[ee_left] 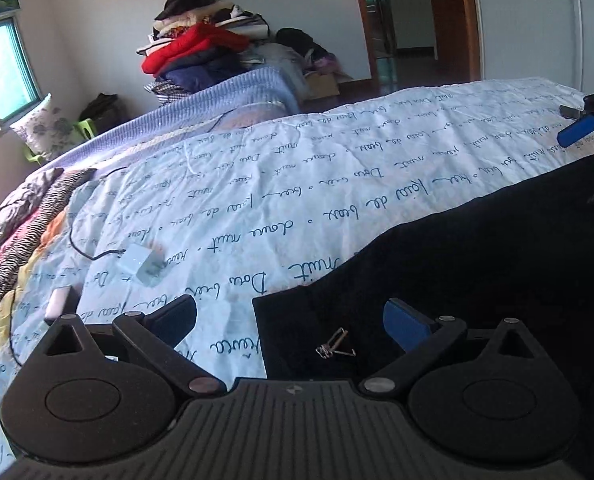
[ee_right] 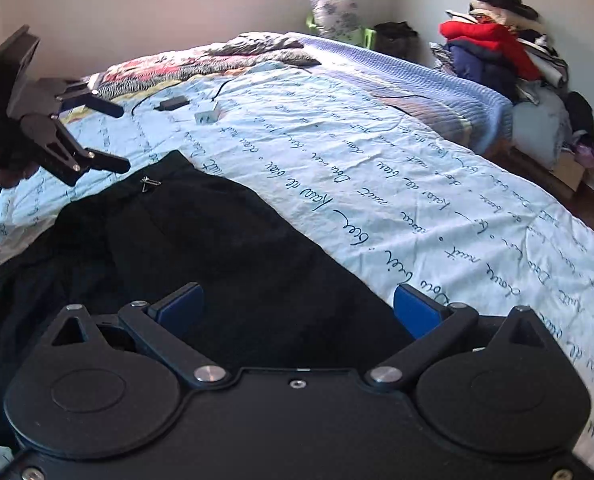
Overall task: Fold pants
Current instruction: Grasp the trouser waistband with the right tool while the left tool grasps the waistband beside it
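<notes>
Right wrist view: black pants (ee_right: pixel 201 248) spread on bed (ee_right: pixel 377 184), soft and limp, likely light; best taken by waistband edge near metal clip (ee_right: pixel 149 183). Right claw (ee_right: pixel 297 308) wide apart, empty, over cloth. Left claw (ee_left: pixel 293 320) likewise apart, holding nothing, at pants' corner.

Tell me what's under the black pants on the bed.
The pants lie on the light blue sheet with script writing, which shows all around them. The sheet directly beneath is covered, so anything else under there can't be seen.
</notes>
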The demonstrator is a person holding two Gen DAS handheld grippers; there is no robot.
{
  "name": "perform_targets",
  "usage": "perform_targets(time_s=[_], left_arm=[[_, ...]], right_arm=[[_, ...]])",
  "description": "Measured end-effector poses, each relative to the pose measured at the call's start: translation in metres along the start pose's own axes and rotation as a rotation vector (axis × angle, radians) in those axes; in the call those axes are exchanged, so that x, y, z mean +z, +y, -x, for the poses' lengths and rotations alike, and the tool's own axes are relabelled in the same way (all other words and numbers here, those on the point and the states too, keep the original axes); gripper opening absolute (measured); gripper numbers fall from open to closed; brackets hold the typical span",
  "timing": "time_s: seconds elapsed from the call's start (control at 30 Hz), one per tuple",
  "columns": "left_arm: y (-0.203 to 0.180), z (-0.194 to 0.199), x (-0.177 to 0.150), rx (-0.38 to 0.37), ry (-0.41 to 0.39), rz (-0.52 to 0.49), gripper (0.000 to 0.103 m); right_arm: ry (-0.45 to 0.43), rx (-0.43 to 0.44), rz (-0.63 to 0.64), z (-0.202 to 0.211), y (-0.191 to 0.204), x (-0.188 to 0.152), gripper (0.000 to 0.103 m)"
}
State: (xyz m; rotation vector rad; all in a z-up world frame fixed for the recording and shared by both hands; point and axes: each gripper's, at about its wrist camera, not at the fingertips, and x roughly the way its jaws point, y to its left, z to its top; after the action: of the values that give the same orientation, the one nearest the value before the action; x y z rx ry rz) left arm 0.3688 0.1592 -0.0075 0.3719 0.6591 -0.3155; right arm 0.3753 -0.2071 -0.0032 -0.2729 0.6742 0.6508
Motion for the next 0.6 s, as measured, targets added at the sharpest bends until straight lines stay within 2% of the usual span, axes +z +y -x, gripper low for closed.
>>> perform_targets(time_s=[0.17,0.23,0.3,0.33,0.43,0.47,0.53,0.6], left_arm=[[0.021,-0.036,0.002,-0.136,-0.001,0.011,0.099],[0.023,-0.047,0.005,-0.196,0.012,-0.003,0.098],[0.024,-0.057,0.004,-0.22,0.012,-0.036,0.097],[0.024,-0.061,0.004,-0.232,0.012,-0.049,0.097],[0.031,-0.077,0.001,-0.258,0.04,-0.058,0.097],[0.035,-0.082,0.0,-0.267,0.05,-0.05,0.097],[0.046,-0.091,-0.002,-0.298,0.065,-0.01,0.097],[0.057,-0.098,-0.005,-0.369,0.082,0.064,0.096]], right_arm=[[0.123,0.089,-0.011,-0.05,-0.02,0.018,0.1],[0.141,0.078,0.006,-0.067,-0.02,0.025,0.096],[0.153,0.096,0.031,-0.081,-0.021,0.033,0.094],[0.159,0.118,0.038,-0.087,-0.022,0.036,0.091],[0.205,0.171,0.027,-0.106,-0.03,0.046,0.075],[0.226,0.184,0.026,-0.111,-0.033,0.048,0.064],[0.268,0.214,0.029,-0.118,-0.038,0.049,0.063],[0.302,0.262,0.035,-0.123,-0.041,0.048,0.064]])
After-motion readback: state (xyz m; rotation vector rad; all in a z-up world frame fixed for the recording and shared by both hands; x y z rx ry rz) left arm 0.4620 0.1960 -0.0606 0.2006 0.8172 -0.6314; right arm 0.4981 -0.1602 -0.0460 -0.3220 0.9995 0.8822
